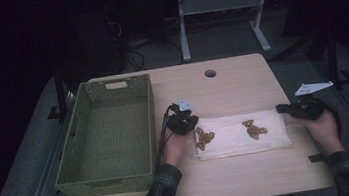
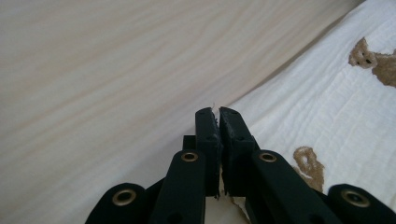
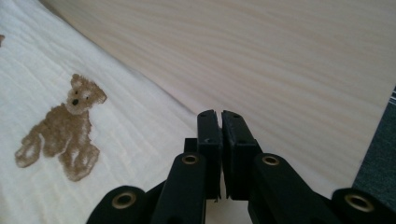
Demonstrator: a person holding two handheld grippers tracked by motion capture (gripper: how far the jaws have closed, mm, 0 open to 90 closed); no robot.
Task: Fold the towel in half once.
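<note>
While both grippers [image 1: 189,124] [image 1: 284,108] pinch the cloth [image 1: 240,133] at 9 and 3 o'clock, lift its ends evenly, keeping it taut.

One white cloth [image 1: 240,134] with two printed bears, one green basket [image 1: 111,136], two hand-held grippers.

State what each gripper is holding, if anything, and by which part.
Both hold the folded white cloth with brown teddy bears: the left gripper is shut on its left end, the right gripper on its right end, each at the far corner edge.
</note>
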